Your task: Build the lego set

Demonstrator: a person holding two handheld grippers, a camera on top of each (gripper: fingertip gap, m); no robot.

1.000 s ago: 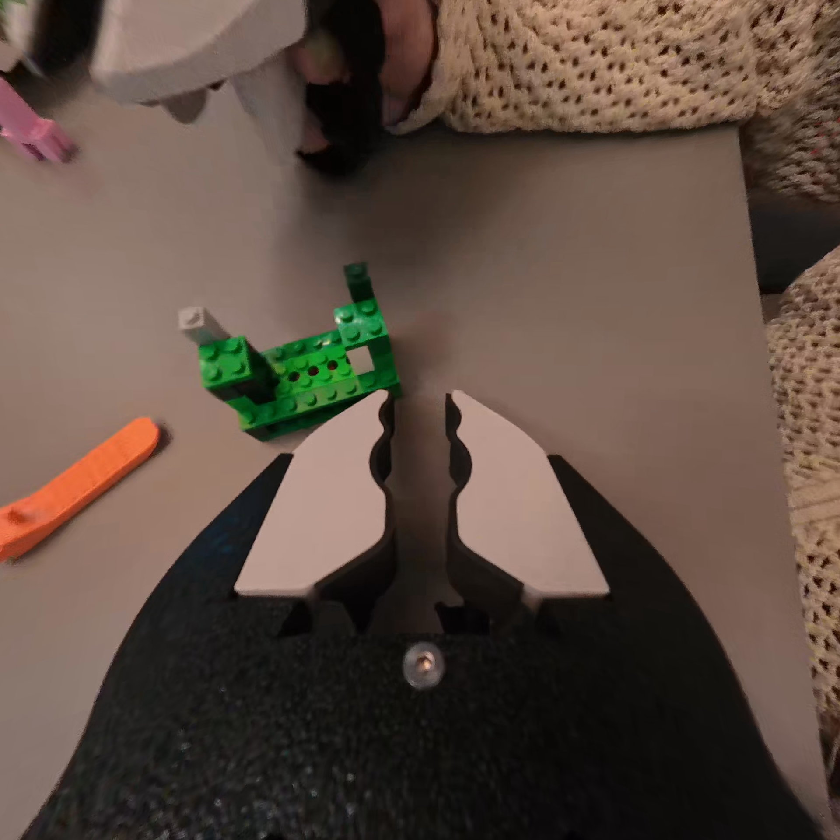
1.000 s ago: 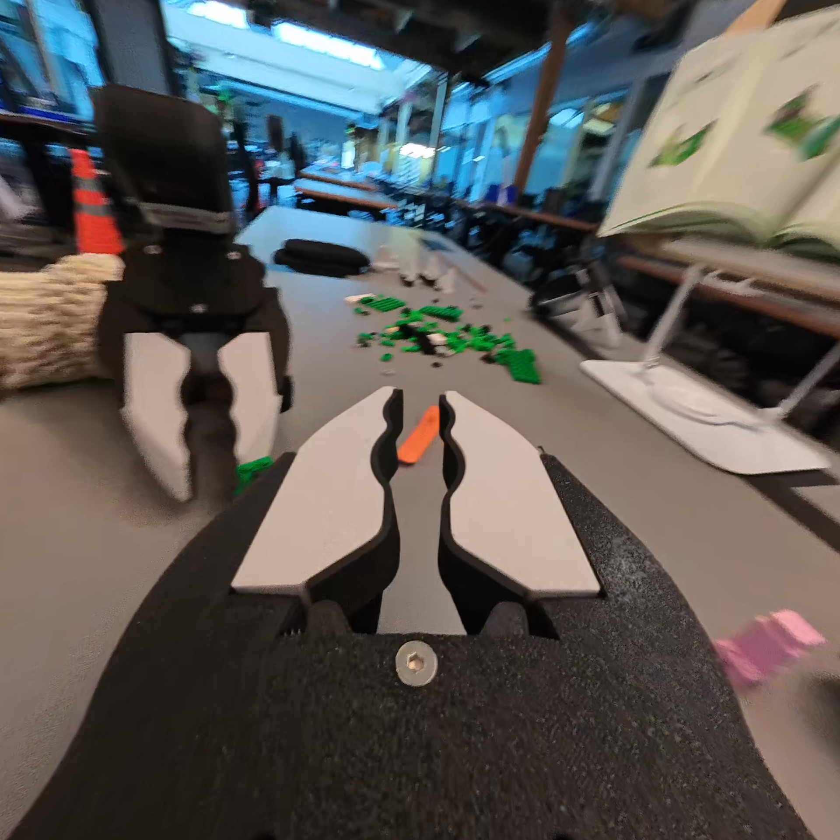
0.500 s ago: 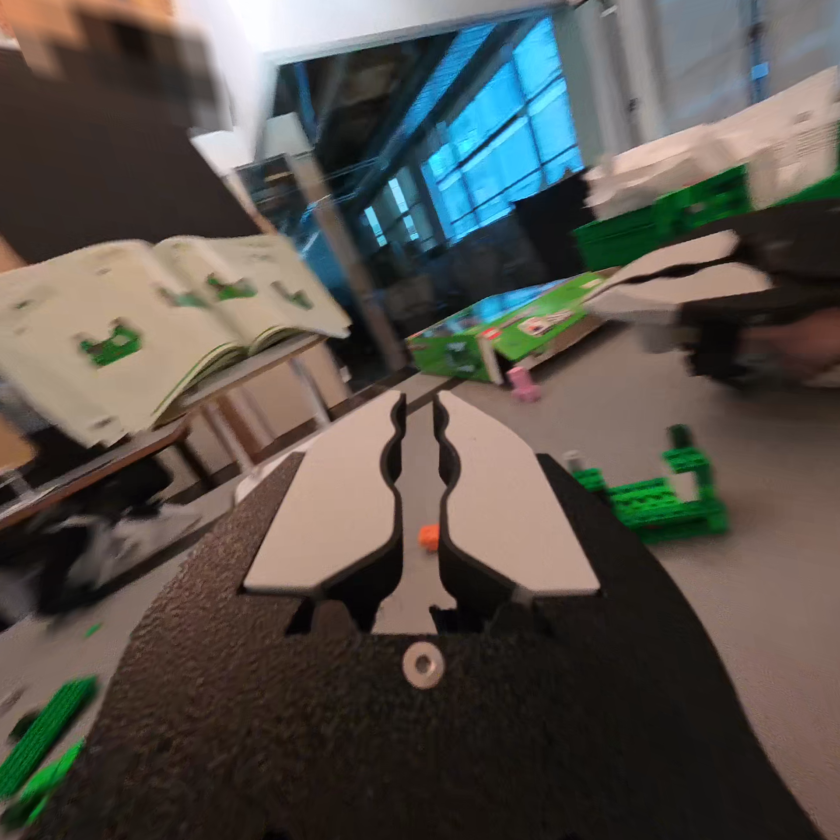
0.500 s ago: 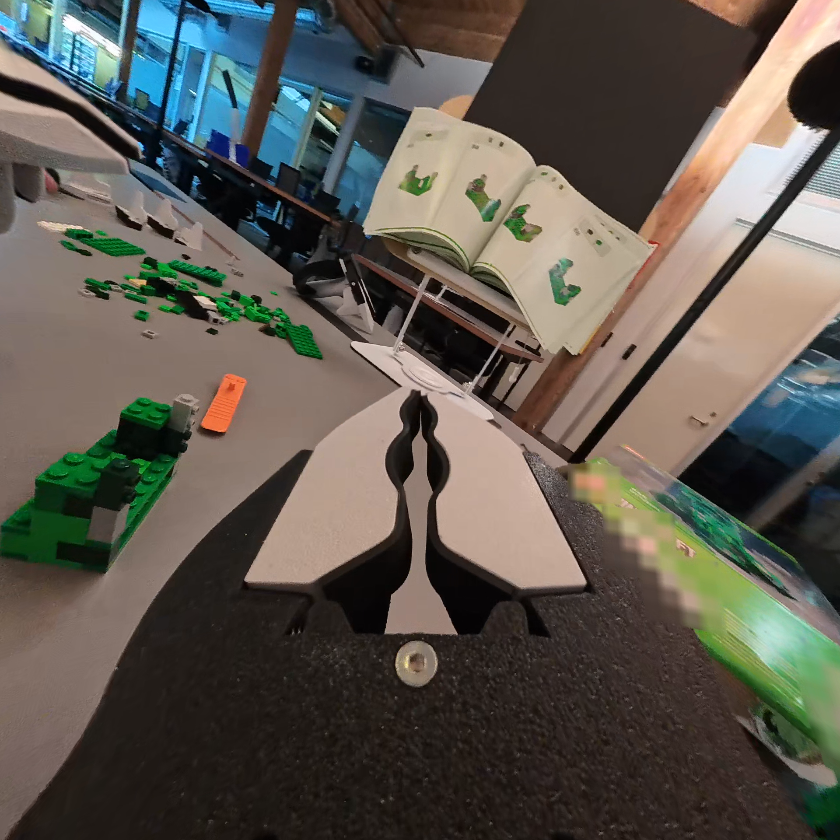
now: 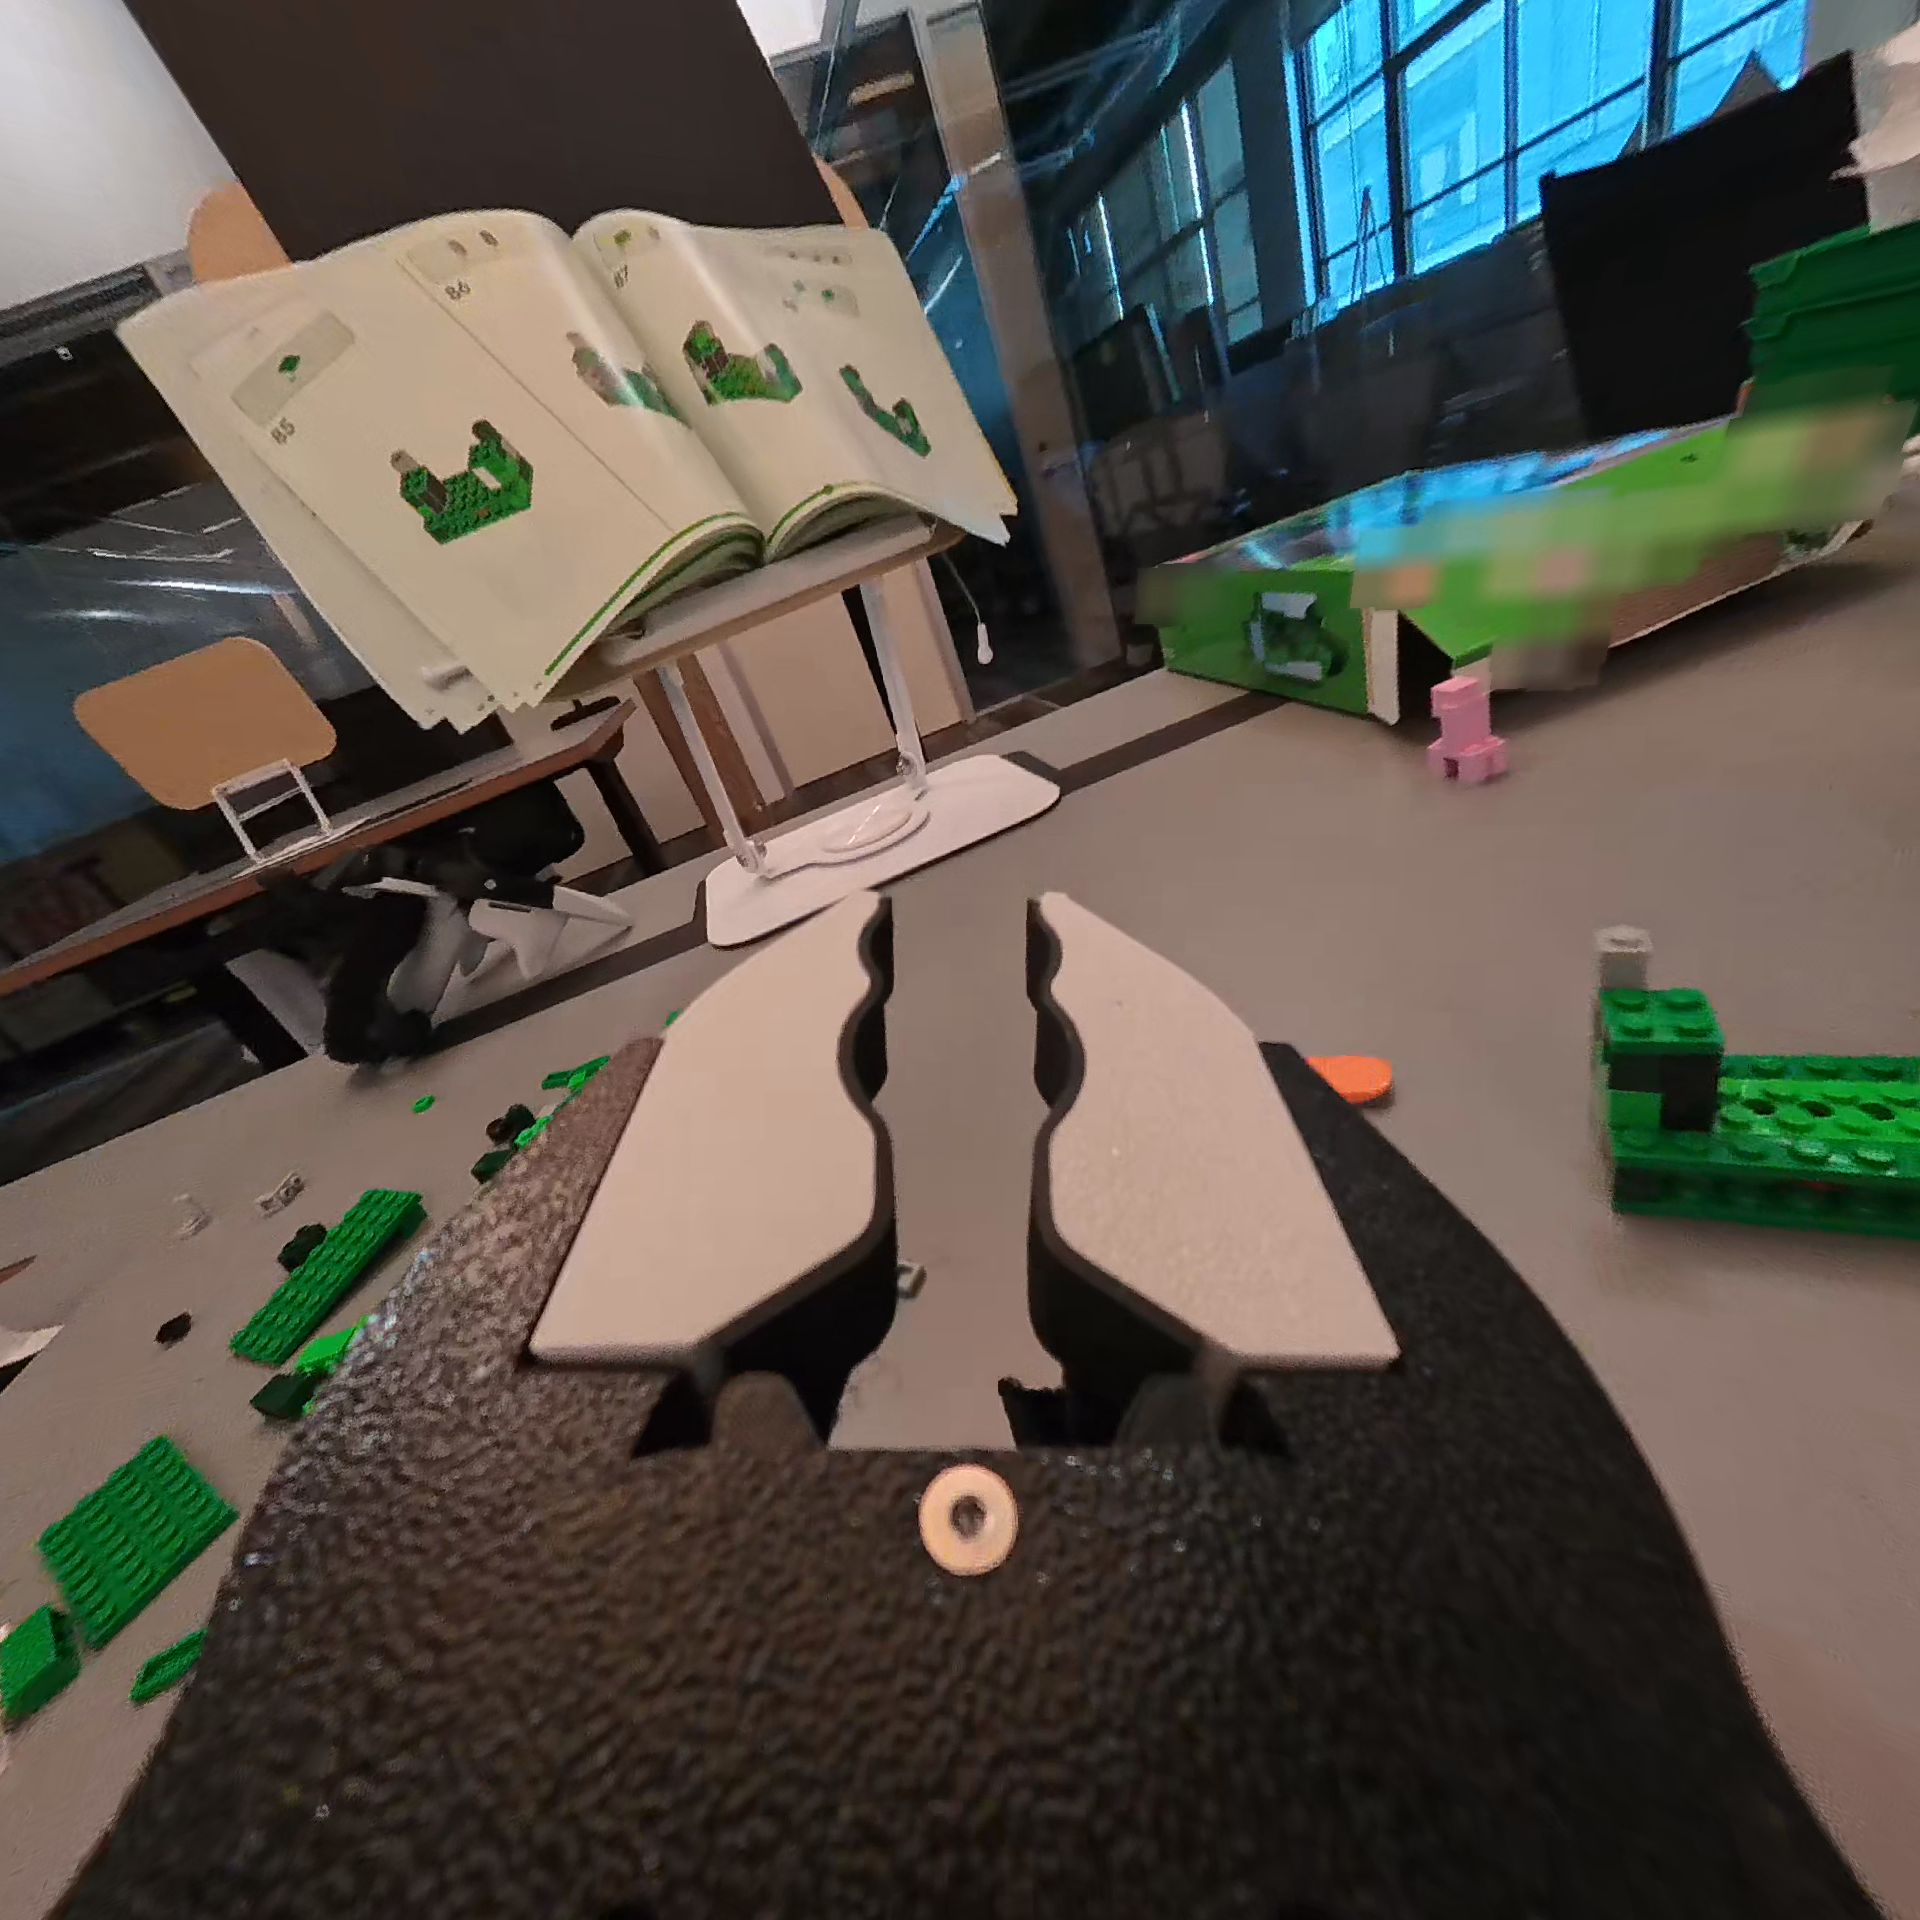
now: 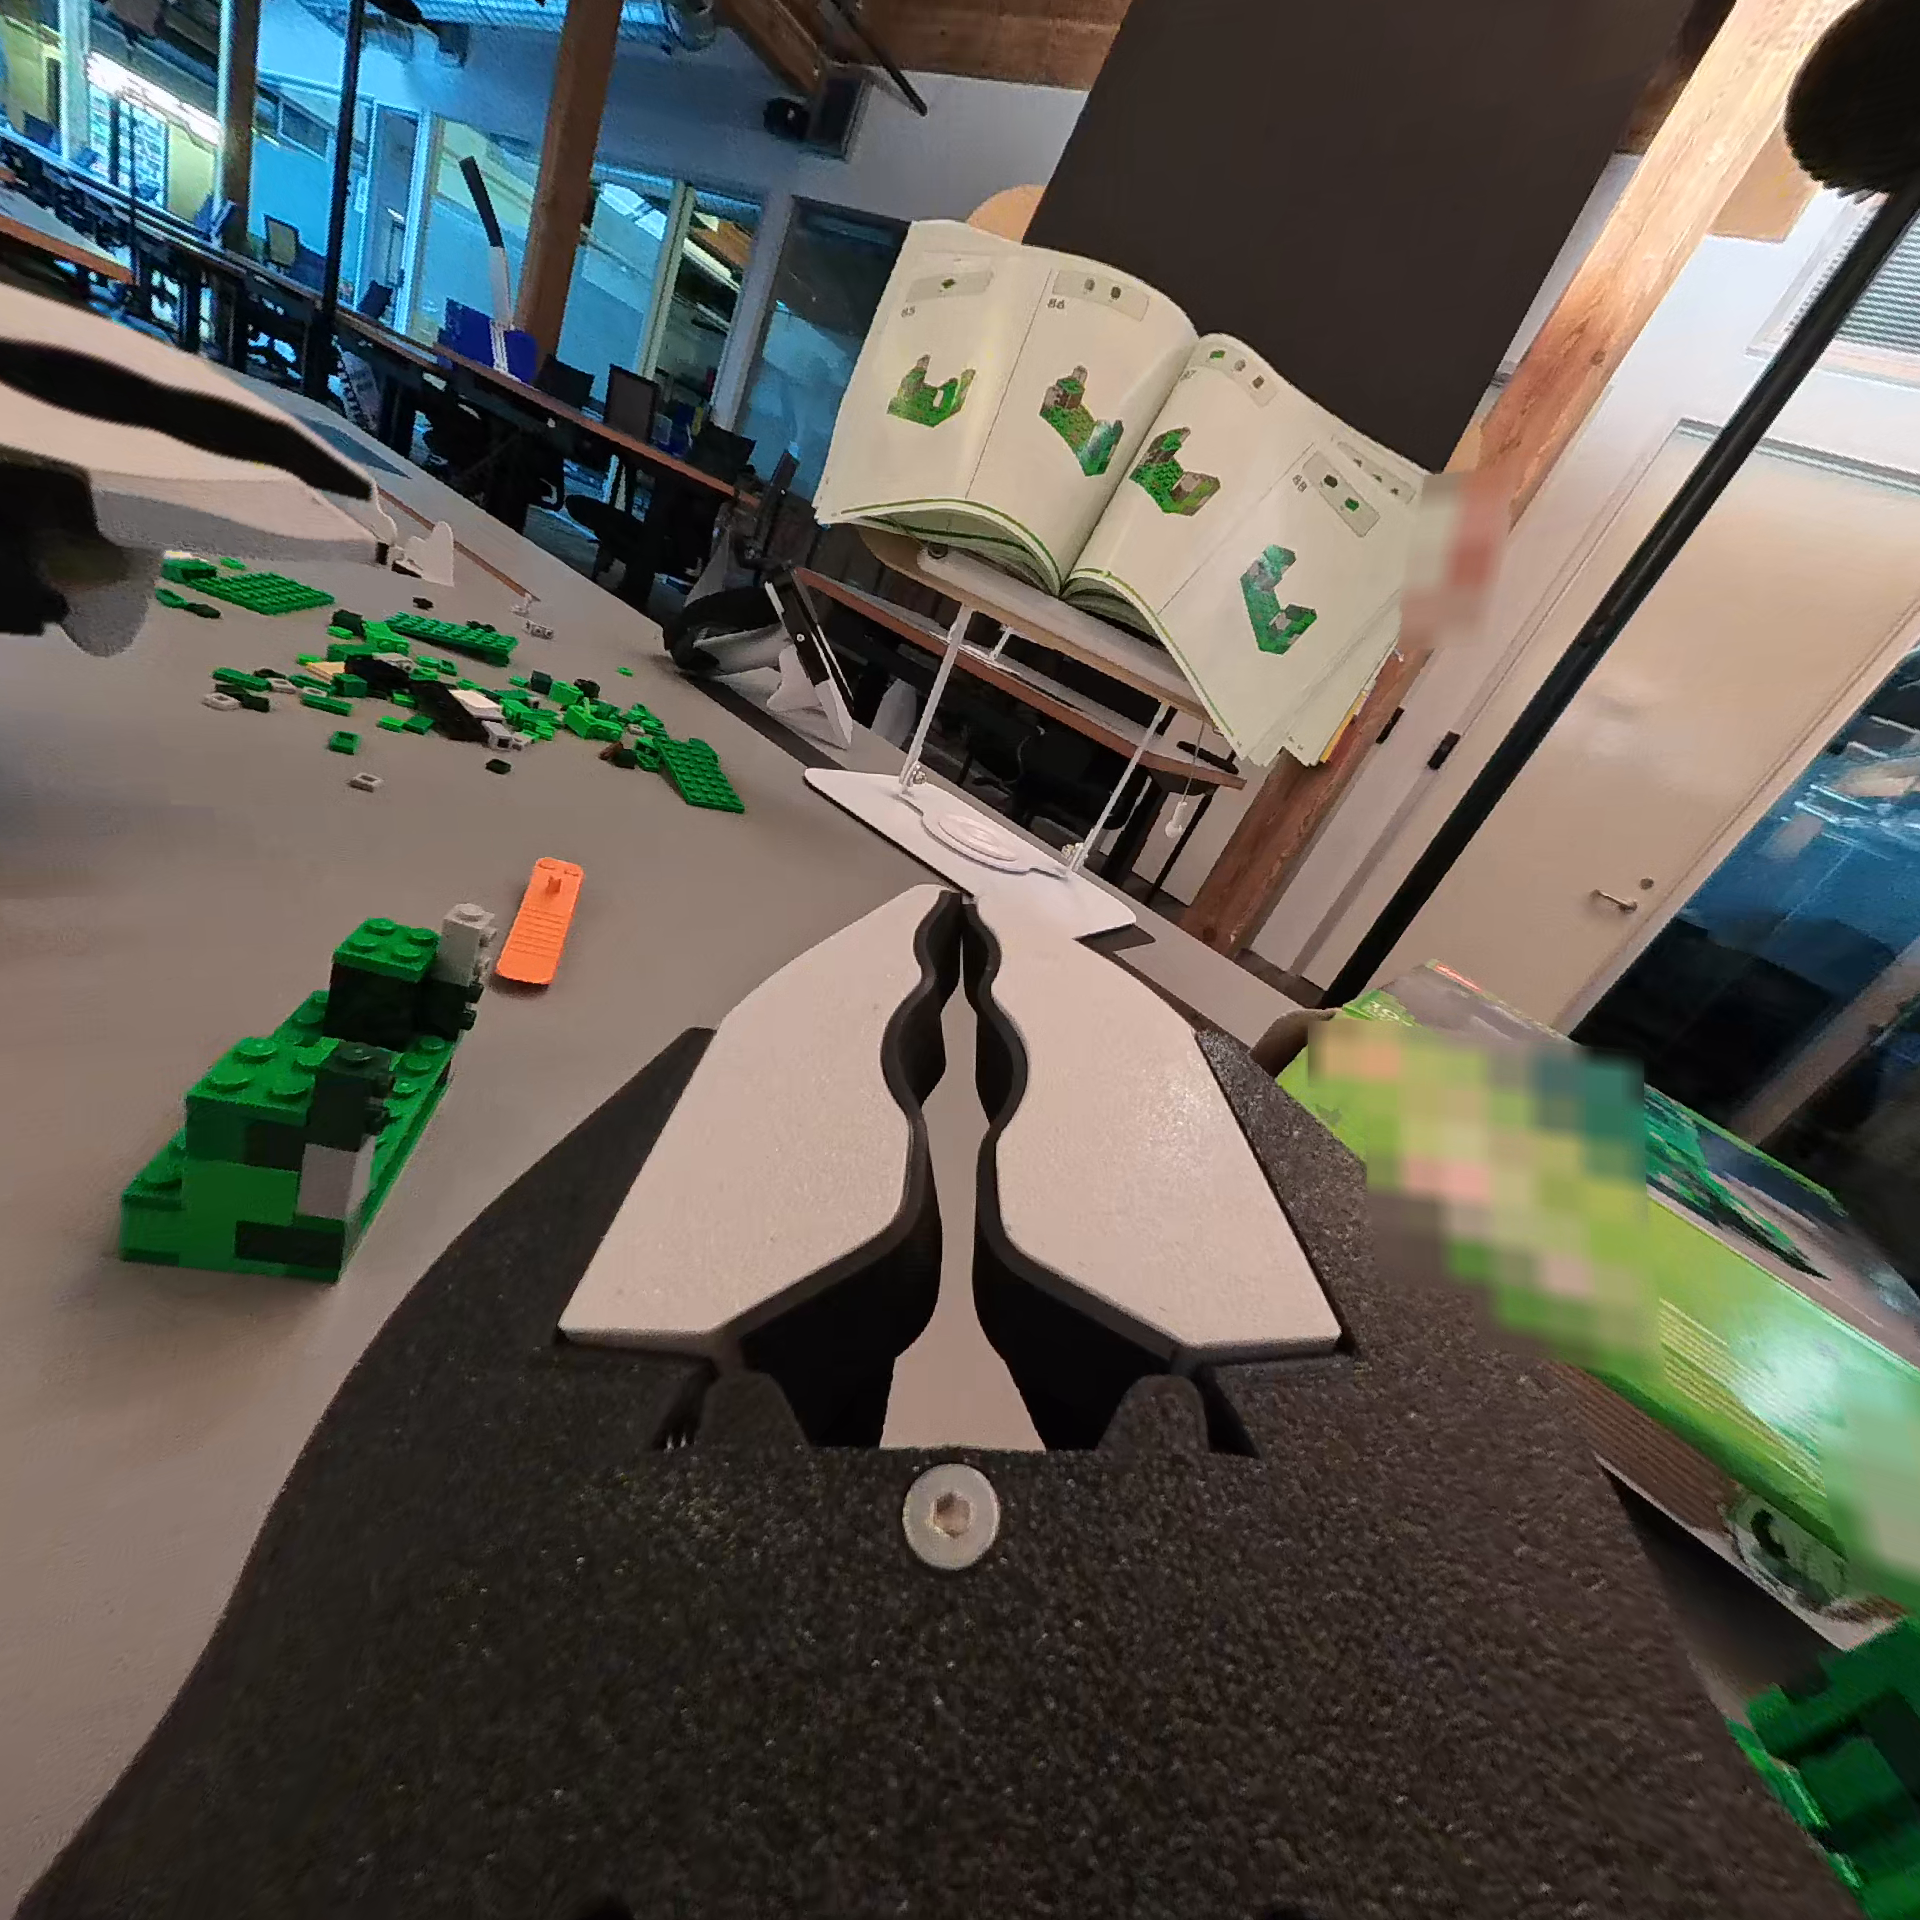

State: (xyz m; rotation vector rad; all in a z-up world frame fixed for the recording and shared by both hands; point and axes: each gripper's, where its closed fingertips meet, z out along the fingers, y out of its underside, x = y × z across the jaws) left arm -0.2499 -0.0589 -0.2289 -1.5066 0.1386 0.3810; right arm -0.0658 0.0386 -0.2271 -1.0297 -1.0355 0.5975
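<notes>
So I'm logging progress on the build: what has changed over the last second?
Both grippers have swung up from the green lego build to face the open instruction book on its stand. The left gripper has opened a little wider; the right gripper has closed, empty. Nothing was picked up or put down. The build, the orange tool and the loose bricks lie as before.

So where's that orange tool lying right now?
In the right wrist view, the orange tool lies flat on the grey table, left of centre, just beyond the green lego build, with the loose green pieces scattered farther back.
</notes>
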